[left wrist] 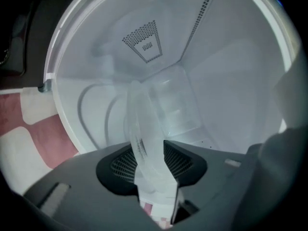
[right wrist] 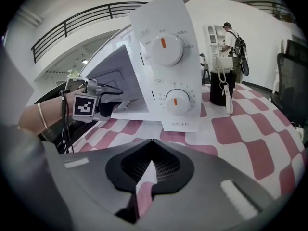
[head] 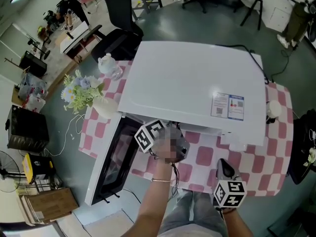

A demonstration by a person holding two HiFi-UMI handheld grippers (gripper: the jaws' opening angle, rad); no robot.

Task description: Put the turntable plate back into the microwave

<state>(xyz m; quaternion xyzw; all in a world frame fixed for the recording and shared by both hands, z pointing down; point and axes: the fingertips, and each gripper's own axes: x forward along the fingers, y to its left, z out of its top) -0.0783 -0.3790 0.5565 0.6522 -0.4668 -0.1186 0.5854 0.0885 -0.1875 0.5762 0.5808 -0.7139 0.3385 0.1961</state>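
The white microwave (head: 192,83) stands on a pink-and-white checked tablecloth with its door (head: 116,157) swung open to the left. My left gripper (head: 178,146) reaches into the opening. In the left gripper view the clear glass turntable plate (left wrist: 144,124) fills the white cavity, tilted, its near rim lying between the jaws of the left gripper (left wrist: 148,150), which stand apart on either side of it. My right gripper (head: 224,169) hovers shut and empty in front of the microwave. Its own view shows the shut right gripper (right wrist: 151,160), the control panel (right wrist: 168,66) and the left gripper (right wrist: 103,105) at the cavity.
A vase of flowers (head: 84,90) and a glass teapot (head: 106,63) stand left of the microwave. A dark cup (right wrist: 221,88) stands on the table to its right. A black office chair (head: 118,33) is behind the table. A person (right wrist: 233,42) stands far off.
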